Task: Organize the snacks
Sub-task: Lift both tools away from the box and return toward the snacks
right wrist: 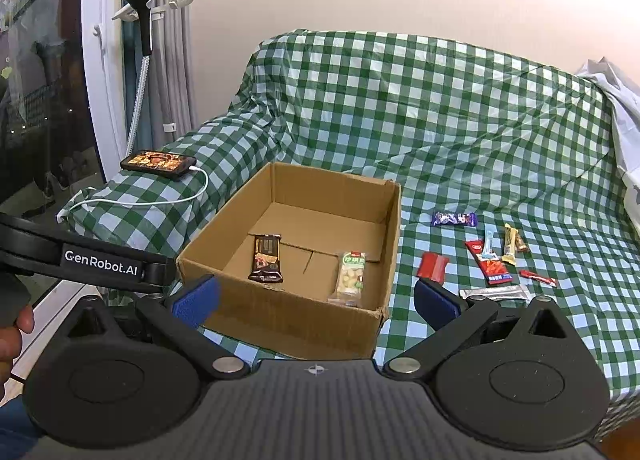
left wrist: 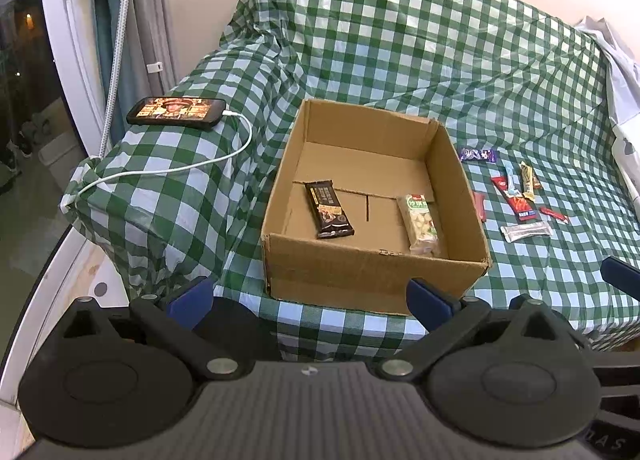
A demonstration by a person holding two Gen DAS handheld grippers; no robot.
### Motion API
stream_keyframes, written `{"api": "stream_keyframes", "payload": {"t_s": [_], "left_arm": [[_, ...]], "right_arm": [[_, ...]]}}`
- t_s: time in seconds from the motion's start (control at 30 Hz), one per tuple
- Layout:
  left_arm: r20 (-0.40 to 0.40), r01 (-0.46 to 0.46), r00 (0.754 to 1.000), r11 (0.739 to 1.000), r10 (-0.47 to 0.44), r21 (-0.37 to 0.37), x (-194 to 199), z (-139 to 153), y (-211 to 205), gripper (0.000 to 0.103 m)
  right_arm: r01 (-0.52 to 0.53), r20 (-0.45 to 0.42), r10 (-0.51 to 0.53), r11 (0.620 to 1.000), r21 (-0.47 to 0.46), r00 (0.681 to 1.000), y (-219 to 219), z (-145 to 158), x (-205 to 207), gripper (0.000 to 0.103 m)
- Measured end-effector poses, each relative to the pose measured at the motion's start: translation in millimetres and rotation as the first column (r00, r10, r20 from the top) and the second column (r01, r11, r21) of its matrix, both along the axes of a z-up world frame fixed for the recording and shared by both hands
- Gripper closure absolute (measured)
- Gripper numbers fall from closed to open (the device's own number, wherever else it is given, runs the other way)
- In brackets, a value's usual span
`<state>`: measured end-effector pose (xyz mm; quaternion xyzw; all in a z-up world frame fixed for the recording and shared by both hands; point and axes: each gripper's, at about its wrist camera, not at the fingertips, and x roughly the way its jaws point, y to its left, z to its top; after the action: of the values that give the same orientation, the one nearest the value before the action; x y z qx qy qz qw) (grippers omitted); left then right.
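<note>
We see a green-and-white checked cloth [left wrist: 400, 40] draped over a sofa, covering its seat, back and arm. On the cloth-covered arm, at the sofa's left end, lies a black phone [left wrist: 176, 111] with its screen lit. A white cable [left wrist: 224, 156] is plugged into the phone's right end and loops across the arm toward its left edge. Behind the arm stands a garment steamer [right wrist: 140, 12], its braided hose running down beside grey curtains [right wrist: 172, 60]. At the sofa's far right end we see a crumpled white plastic sheet [left wrist: 620, 72].
</note>
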<state>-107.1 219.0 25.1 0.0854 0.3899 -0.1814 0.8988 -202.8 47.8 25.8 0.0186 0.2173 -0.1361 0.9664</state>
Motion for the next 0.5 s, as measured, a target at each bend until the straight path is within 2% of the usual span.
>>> {"api": "stream_keyframes", "payload": {"t_s": [0.5], "left_arm": [[-0.066, 0.004, 0.998, 0.999, 0.0, 0.054, 14.9, -19.6, -14.4, 0.0]], "right_arm": [[0.003, -0.052, -0.001, 0.999, 0.049, 0.999, -12.6, -13.0, 13.4, 0.001]]}}
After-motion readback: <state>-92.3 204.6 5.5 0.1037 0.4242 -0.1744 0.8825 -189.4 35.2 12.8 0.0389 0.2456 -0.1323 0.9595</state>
